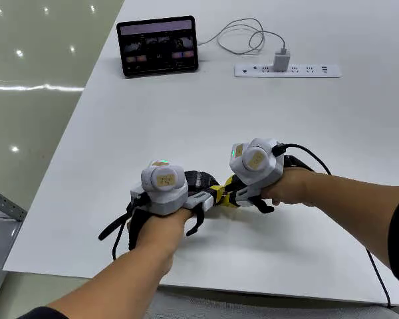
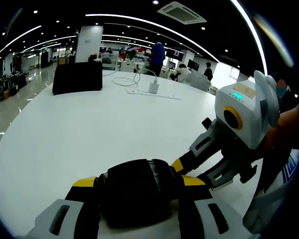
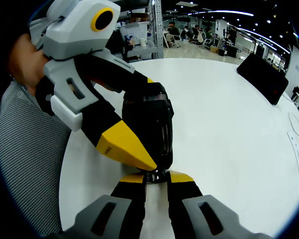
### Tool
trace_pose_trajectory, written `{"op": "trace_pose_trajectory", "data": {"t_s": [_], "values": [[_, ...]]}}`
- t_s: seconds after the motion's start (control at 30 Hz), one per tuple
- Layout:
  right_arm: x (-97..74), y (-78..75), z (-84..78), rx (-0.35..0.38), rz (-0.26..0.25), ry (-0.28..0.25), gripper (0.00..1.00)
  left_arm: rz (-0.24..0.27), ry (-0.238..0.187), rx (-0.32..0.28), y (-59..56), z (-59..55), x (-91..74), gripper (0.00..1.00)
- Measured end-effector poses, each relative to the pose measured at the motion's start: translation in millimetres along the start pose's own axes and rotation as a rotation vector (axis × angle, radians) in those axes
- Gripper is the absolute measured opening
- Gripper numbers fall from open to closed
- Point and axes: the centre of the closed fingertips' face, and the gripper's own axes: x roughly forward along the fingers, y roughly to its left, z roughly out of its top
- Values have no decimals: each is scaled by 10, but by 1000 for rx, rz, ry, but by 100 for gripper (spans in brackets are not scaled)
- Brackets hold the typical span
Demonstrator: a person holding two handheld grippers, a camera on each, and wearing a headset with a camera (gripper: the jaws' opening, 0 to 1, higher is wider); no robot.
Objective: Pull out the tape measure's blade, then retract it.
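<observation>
A black tape measure (image 1: pixel 201 181) is held just above the white table (image 1: pixel 186 113), near its front edge. My left gripper (image 1: pixel 209 194) is shut on the case; in the left gripper view its yellow-tipped fingers (image 2: pixel 84 182) clamp the black tape measure (image 2: pixel 137 194) from both sides. My right gripper (image 1: pixel 227 191) meets it from the right. In the right gripper view, my right gripper (image 3: pixel 157 177) is shut on the small metal blade tip (image 3: pixel 157 174) at the mouth of the case (image 3: pixel 157 117). No length of blade shows between tip and case.
A dark tablet (image 1: pixel 158 45) stands at the table's far side. To its right lies a white power strip (image 1: pixel 287 70) with a charger and a looped cable (image 1: pixel 243 36). The table's left edge (image 1: pixel 66 139) drops to a shiny floor.
</observation>
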Motion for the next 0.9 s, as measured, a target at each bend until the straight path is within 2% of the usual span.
{"op": "trace_pose_trajectory", "data": {"t_s": [0.37, 0.53, 0.6, 0.67, 0.73, 0.83, 0.9], "values": [[11, 6, 1, -41, -9, 10, 12, -9, 12, -3, 8, -1, 7, 61], [1, 10, 0, -51, -3, 7, 13, -20, 30, -10, 3, -29, 9, 62], [-16, 6, -15, -54, 1, 12, 13, -6, 50, -35, 55, -74, 2, 68], [-37, -11, -44, -44, 2, 16, 16, -6, 43, -43, 90, -74, -3, 77], [-54, -5, -63, -35, 10, 15, 19, -29, 59, -45, 82, -110, 9, 85], [-78, 7, -76, -32, 17, 17, 25, -20, 53, -20, 111, -101, 10, 100], [-87, 18, -77, -15, 27, 12, 31, -50, 47, -16, 74, -81, 8, 100]]}}
